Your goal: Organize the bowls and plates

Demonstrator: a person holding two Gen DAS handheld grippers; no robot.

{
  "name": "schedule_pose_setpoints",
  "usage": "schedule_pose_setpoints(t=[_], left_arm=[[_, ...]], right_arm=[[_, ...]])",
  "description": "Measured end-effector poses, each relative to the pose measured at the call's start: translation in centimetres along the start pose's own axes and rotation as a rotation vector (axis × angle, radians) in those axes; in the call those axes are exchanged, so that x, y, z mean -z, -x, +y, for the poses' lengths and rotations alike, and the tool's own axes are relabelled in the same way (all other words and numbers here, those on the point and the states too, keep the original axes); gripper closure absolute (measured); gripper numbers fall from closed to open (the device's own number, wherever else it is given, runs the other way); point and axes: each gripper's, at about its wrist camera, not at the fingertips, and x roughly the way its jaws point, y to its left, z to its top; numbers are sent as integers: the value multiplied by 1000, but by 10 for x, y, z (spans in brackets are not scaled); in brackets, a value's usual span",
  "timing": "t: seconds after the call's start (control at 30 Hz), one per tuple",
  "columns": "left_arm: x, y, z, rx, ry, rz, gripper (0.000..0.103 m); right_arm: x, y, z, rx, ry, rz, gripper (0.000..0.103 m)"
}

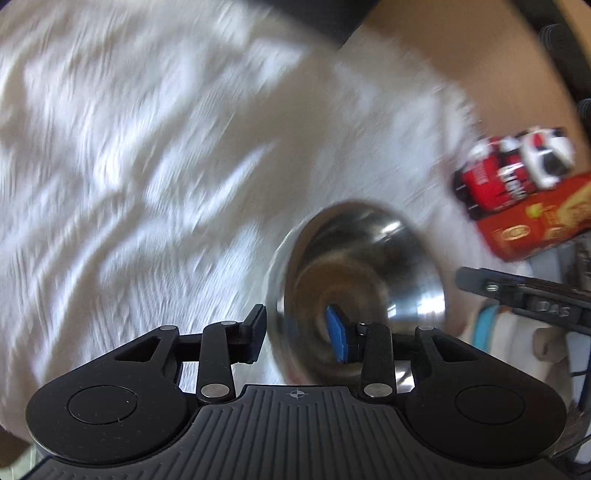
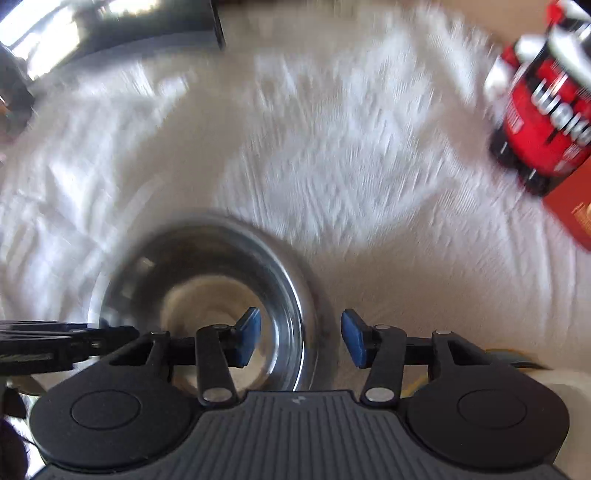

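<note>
**Steel bowl straddled by both grippers on a white cloth**

A steel bowl (image 1: 364, 284) is seen resting on a white cloth (image 1: 147, 166), and both views are heavily smeared by motion blur. In the left wrist view the left gripper (image 1: 301, 338) is held with its jaws spread, one finger outside the bowl's wall at about 9 o'clock of the bowl and the other inside it; whether the blue pads (image 1: 338, 338) touch the metal cannot be told. The bowl's near edge is hidden behind the gripper body. At 3 o'clock a dark arm of the right gripper (image 1: 524, 291) is cut off by the frame. At 2 o'clock a red and black container (image 1: 495, 181) is seen above an orange-red box (image 1: 535, 225); their labels are unreadable.

In the right wrist view the right gripper (image 2: 301, 339) is also spread across the bowl's (image 2: 207, 295) right-hand wall, contact unclear. The container (image 2: 535, 122) lies at 2 o'clock, partly cropped. A shiny dark object (image 2: 110, 26) at 11 o'clock cannot be identified.
</note>
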Motion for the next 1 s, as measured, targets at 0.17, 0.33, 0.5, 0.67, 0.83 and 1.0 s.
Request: schedule_pose_setpoints(t=[0.17, 0.33, 0.5, 0.67, 0.83, 1.0], left_arm=[[4, 25, -39, 80, -106, -82, 64], [20, 10, -117, 204, -258, -7, 64], [34, -15, -171, 171, -344, 44, 64], [48, -35, -193, 37, -410, 78, 64], [56, -57, -198, -61, -397, 109, 63], [56, -70, -199, -42, -290, 136, 62]], right_arm=[[18, 78, -28, 80, -22, -190, 54], [56, 112, -80, 157, -121, -231, 53], [94, 120, -119, 199, -169, -258, 53], [121, 115, -147, 131, -232, -250, 53], [143, 92, -160, 63, -227, -184, 53], [143, 78, -180, 54, -239, -182, 53]])
